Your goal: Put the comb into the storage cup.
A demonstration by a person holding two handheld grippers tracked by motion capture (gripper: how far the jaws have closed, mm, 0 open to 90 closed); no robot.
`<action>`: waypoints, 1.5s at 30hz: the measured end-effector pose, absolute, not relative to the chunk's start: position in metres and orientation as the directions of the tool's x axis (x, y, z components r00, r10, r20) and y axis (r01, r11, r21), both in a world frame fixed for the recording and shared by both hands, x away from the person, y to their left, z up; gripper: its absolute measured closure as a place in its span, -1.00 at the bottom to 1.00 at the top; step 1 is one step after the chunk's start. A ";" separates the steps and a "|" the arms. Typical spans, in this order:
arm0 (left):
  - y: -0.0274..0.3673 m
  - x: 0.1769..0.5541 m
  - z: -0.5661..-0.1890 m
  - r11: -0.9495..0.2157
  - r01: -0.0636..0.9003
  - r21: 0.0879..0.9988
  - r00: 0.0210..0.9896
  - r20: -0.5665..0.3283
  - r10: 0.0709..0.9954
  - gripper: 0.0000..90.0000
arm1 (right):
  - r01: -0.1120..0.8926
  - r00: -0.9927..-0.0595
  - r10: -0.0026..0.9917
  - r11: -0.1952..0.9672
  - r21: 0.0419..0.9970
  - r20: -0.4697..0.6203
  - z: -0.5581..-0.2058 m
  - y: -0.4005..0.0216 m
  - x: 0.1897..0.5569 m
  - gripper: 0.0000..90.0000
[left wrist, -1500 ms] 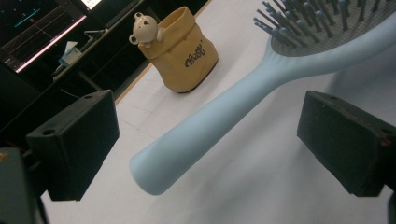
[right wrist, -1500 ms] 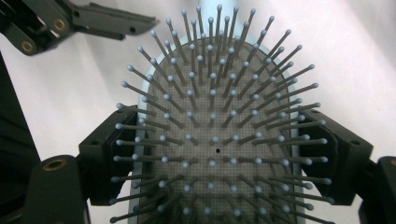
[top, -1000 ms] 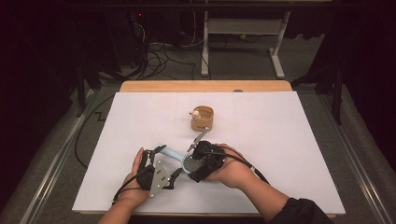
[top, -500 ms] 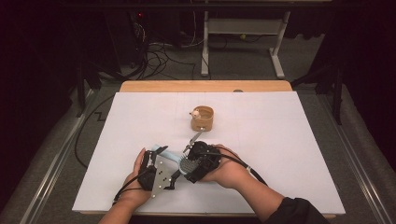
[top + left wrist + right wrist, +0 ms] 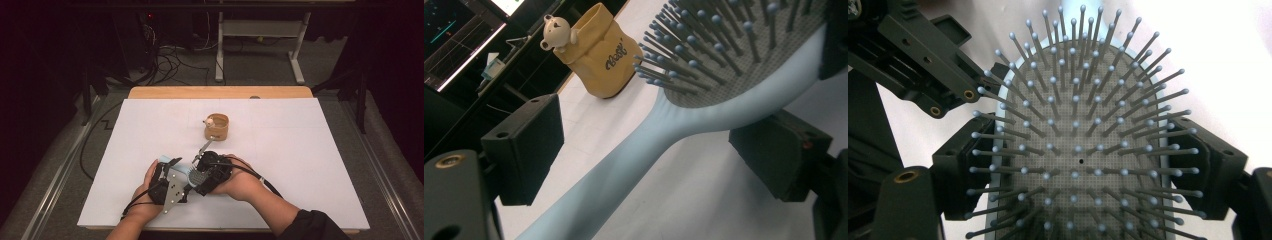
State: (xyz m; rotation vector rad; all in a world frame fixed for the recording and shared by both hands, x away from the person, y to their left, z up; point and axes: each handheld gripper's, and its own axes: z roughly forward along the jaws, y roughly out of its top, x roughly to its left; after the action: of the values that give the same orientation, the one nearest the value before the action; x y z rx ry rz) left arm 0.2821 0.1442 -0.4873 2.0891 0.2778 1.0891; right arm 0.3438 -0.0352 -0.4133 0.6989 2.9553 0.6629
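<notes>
Right gripper [image 5: 1078, 175] was clamped on the hairbrush [image 5: 1075, 150] head, low over the table's [image 5: 310, 150] near edge. Left gripper [image 5: 649, 150] jaws had just been closing around its handle, not yet touching.

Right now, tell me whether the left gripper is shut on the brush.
Open, closing: left gripper jaws straddle the brush handle with gaps either side.
</notes>
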 end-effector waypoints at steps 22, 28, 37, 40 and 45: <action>0.140 0.278 -0.490 -0.742 -0.174 0.648 0.610 0.662 0.435 -0.30 | 0.423 -0.896 0.439 0.806 0.414 0.060 -0.411 -0.040 0.343 -0.54; 0.138 0.278 -0.490 -0.752 -0.167 0.637 0.608 0.667 0.431 -0.27 | 0.430 -0.893 0.446 0.804 0.411 0.061 -0.410 -0.043 0.343 -0.54; 0.133 0.274 -0.490 -0.772 -0.185 0.609 0.594 0.695 0.406 -0.13 | 0.429 -0.894 0.442 0.807 0.407 0.065 -0.411 -0.042 0.342 -0.54; 0.132 0.273 -0.492 -0.780 -0.190 0.596 0.589 0.705 0.395 -0.07 | 0.427 -0.896 0.439 0.809 0.404 0.066 -0.412 -0.042 0.342 -0.54; 0.131 0.272 -0.491 -0.783 -0.205 0.587 0.584 0.715 0.383 0.00 | 0.433 -0.893 0.443 0.804 0.407 0.075 -0.412 -0.041 0.342 -0.54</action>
State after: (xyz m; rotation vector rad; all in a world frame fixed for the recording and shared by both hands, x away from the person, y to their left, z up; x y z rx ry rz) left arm 0.2715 0.1307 -0.4909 2.1729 0.1414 1.1874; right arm 0.3421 -0.0411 -0.4120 0.7190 2.9620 0.6588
